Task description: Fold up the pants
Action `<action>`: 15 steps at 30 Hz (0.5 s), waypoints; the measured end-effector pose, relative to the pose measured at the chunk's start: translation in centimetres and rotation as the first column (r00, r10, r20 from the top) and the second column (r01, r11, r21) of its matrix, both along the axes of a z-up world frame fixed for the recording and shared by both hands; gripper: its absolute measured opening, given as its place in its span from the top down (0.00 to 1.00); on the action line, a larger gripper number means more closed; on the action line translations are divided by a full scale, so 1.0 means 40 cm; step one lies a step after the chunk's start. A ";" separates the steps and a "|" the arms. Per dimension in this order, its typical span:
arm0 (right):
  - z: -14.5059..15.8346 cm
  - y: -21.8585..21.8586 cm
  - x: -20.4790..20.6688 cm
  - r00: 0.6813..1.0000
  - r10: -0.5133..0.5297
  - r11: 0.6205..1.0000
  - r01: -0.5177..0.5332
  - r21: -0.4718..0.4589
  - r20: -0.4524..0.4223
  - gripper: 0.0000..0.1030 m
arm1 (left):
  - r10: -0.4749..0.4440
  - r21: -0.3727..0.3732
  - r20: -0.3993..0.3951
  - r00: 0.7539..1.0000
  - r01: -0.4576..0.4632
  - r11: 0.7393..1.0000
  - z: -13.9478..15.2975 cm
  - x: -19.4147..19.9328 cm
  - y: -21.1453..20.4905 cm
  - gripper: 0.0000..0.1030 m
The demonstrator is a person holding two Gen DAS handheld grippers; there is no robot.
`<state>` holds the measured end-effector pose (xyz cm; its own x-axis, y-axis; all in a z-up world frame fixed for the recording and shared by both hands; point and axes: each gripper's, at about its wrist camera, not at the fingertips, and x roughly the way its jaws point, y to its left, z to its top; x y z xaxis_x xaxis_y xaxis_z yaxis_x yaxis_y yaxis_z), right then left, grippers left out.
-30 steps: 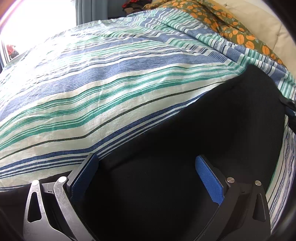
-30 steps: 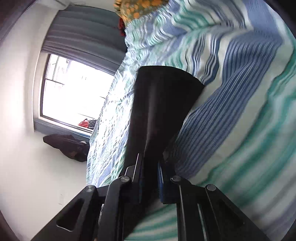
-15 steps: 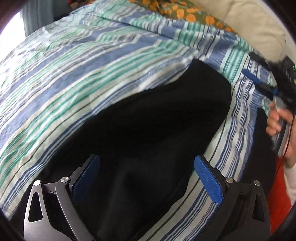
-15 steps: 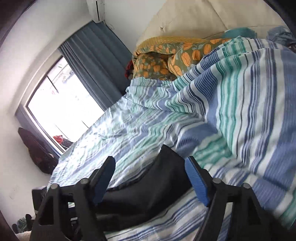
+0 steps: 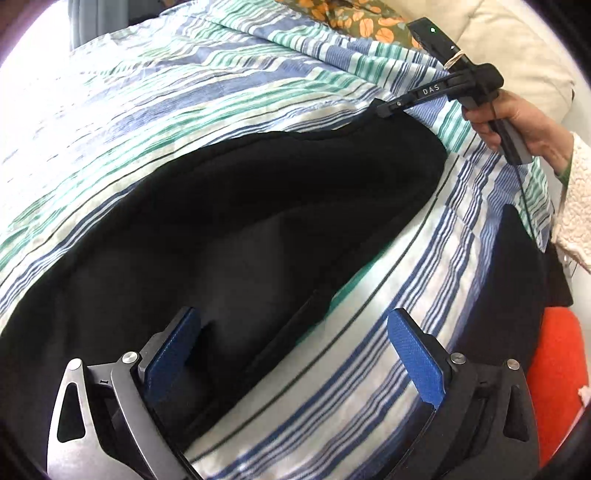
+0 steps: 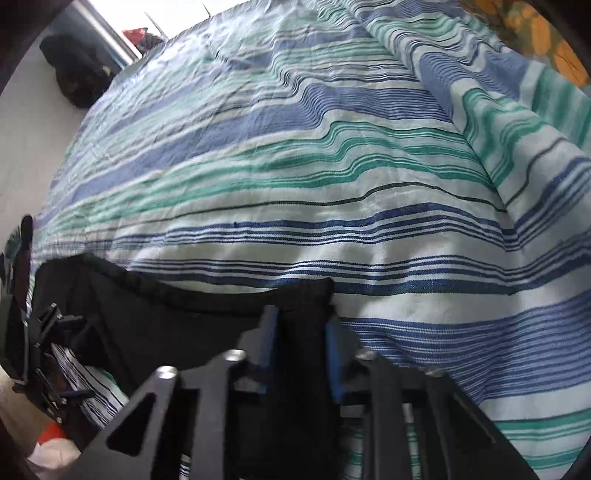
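Black pants (image 5: 258, 206) lie folded on a striped bedspread (image 5: 184, 92). My left gripper (image 5: 295, 350) is open just above the near edge of the pants, blue pads wide apart, holding nothing. My right gripper (image 6: 301, 332) is shut on the far corner of the pants (image 6: 184, 314). It also shows in the left wrist view (image 5: 388, 107), held by a hand at the pants' far end. In the right wrist view the left gripper (image 6: 44, 350) sits at the far left.
The blue, green and white striped bedspread (image 6: 332, 166) covers the bed. An orange-patterned pillow (image 5: 354, 18) and cream headboard (image 5: 517, 55) lie beyond. A red object (image 5: 554, 369) is at the right. A window (image 6: 110, 29) and dark clothing (image 6: 77, 74) are past the bed.
My right gripper was open and is now shut on the corner of the pants. The left gripper has swung right along the pants and stays open.
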<state>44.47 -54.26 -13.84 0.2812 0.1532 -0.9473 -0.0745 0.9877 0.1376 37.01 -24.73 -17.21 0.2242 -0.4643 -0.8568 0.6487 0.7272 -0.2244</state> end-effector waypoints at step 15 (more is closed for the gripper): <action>0.193 0.018 -0.283 0.751 -0.504 0.856 0.501 0.130 0.425 0.26 | -0.021 0.199 0.069 0.997 0.007 0.980 -0.043 0.127 -0.036 0.04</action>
